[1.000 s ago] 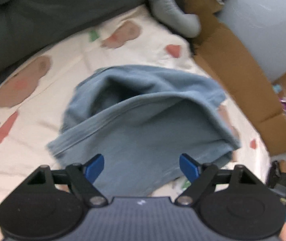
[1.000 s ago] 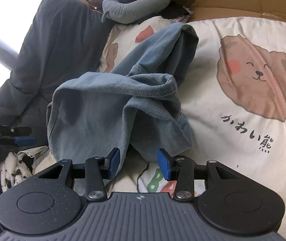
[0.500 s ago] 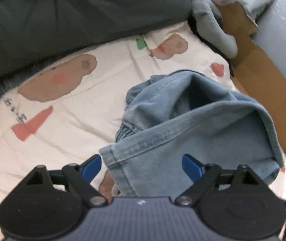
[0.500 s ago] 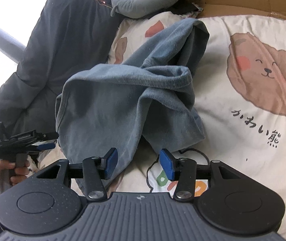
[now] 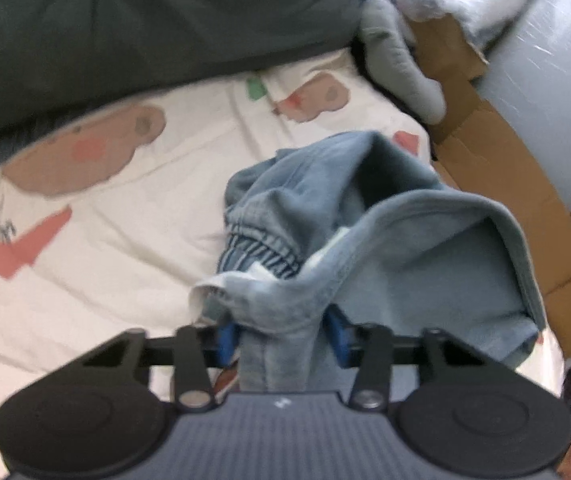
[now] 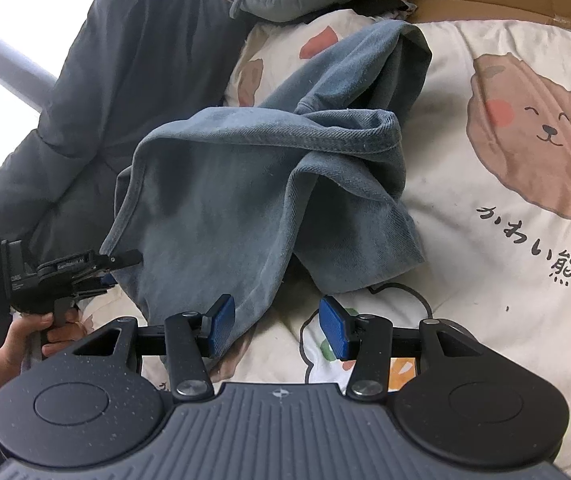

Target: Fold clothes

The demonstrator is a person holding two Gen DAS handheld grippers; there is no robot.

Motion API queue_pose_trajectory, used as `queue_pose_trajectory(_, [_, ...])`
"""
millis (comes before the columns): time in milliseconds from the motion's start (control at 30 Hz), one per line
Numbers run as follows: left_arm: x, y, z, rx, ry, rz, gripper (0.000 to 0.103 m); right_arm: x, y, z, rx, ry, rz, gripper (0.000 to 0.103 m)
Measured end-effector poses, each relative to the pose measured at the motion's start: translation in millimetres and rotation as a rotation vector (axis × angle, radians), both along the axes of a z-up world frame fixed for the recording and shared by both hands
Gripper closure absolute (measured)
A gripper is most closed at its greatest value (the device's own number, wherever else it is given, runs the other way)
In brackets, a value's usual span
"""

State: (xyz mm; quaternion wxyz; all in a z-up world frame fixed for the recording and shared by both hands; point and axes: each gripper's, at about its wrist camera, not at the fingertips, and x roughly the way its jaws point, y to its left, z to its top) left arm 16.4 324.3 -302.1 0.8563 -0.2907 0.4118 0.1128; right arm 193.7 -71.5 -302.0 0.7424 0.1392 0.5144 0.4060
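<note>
While the jeans (image 5: pixel 365 240) lie bunched on the bear-print sheet (image 5: pixel 125 240), the left gripper (image 5: pixel 281 336) clamps a gathered fold of denim, its blue pads (image 5: pixel 227 338) pressed against the cloth on both sides. From the left wrist camera, the elastic waistband sits just above the clamped fold at 12 o'clock, and a wide leg or hem arches off toward 2 o'clock. A dark duvet (image 5: pixel 145 20) fills the top, and cardboard (image 5: pixel 505 168) runs along the right edge at 3 o'clock, with a grey pillow (image 5: pixel 397 60) at 1 o'clock.

In the right wrist view, the right gripper (image 6: pixel 277 328) stands moderately wide and holds nothing; its left pad (image 6: pixel 221 326) touches or just overlaps the jeans' (image 6: pixel 245 200) lower edge, while the right pad is over bare sheet (image 6: pixel 485 280). The left gripper (image 6: pixel 101 264) appears at 9 o'clock, held by a hand (image 6: pixel 29 340), at the denim's left edge.
</note>
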Motion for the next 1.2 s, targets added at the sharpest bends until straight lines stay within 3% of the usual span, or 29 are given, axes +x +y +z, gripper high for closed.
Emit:
queue_pose_trajectory(300, [-10.9, -25.4, 42.1, 0.029, -0.015, -0.076, 0.074, -1.0, 1.0, 7.3, 0.021, -0.011, 0.001, 0.049])
queue_pose_trajectory(500, [-15.6, -50.9, 53.0, -0.052, -0.033, -0.144, 0.084, 1.0, 2.0, 10.9, 0.047, -0.001, 0.005, 0.049])
queue_pose_trajectory(800, [17.8, -113.0, 38.3, -0.150, -0.077, -0.304, 0.086, 0.5, 10.0, 20.4, 0.141, 0.060, 0.039, 0.048])
queue_pose_trajectory(967, [32.9, -144.2, 25.6, -0.187, -0.079, -0.378, 0.086, 4.0, 7.3, 26.1, 0.196, 0.094, 0.025, 0.039])
queue_pose_trajectory(1200, [40.2, -176.8, 10.6, -0.231, -0.085, -0.437, 0.086, 5.2, 9.4, 22.7, 0.196, 0.133, 0.030, 0.038])
